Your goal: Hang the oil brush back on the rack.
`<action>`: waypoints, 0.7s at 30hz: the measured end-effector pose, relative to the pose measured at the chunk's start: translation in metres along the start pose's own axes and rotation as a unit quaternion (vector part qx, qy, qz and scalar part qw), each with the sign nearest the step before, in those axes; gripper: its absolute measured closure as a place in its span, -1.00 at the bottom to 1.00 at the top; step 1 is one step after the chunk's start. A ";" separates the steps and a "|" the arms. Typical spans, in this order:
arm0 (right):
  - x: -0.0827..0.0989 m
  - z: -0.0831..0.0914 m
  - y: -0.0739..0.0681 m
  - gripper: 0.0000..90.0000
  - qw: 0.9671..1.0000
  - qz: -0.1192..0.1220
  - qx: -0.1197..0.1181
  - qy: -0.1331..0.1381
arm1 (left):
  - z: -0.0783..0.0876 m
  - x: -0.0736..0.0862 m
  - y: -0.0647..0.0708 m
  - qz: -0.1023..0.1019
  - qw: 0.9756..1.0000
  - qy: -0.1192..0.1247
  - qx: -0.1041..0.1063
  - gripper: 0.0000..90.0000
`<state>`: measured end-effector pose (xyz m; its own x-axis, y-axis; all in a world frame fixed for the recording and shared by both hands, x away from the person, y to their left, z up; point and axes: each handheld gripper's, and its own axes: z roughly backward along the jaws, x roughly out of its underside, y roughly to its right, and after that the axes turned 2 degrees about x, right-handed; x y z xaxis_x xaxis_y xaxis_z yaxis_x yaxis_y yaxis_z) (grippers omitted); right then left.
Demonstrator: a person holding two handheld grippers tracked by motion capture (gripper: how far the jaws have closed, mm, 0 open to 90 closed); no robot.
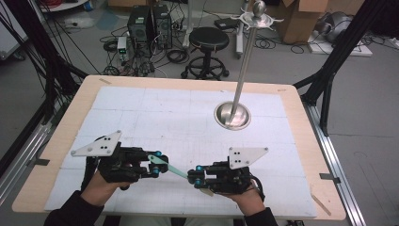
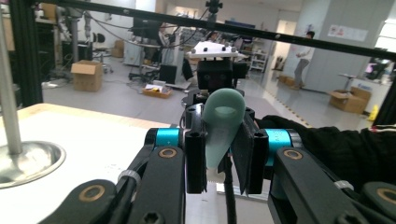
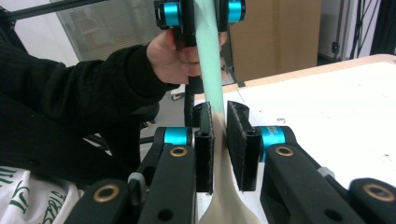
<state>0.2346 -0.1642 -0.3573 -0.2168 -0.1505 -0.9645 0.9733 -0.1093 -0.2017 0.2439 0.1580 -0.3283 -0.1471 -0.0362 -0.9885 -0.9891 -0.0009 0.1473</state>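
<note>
So both grippers are on the same thing here: a long green-and-cream shoehorn (image 1: 175,170) held in the air between them, low over the front of the white mat (image 1: 141,113). The left gripper (image 1: 157,165) has its jaws pinching the green end, and in the left gripper view that rounded end (image 2: 223,126) pokes up between the pads. The right gripper (image 1: 192,177) pinches the cream end (image 3: 223,196), jaws tight on the narrow neck.

Room-wise, there's loads of bare mat to the left and behind. The metal stand (image 1: 232,114) sits back right, well apart from both grippers. The table's front edge (image 1: 188,217) is close under the hands.

Hard to see: the cream blade runs off the bottom of the right gripper view, and in the high view the right gripper's body covers that end.
</note>
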 end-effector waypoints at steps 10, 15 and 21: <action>-0.002 0.005 -0.001 0.03 0.997 0.006 0.078 0.016 | 0.002 -0.010 0.004 0.001 0.999 -0.021 -0.046 0.68; -0.003 0.002 -0.003 -0.29 0.989 0.034 0.144 0.010 | 0.001 -0.018 0.005 0.014 0.993 -0.062 -0.097 0.68; -0.002 -0.009 -0.005 -0.36 0.984 0.043 0.174 -0.015 | -0.005 -0.029 0.008 0.012 0.984 -0.113 -0.137 0.68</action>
<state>0.2304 -0.1548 -0.3561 -0.1422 -0.2015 -0.9691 0.9050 -0.4231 -0.0448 0.2402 0.1536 -0.2986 -0.1979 0.1840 -0.9628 -0.9513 -0.2728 0.1435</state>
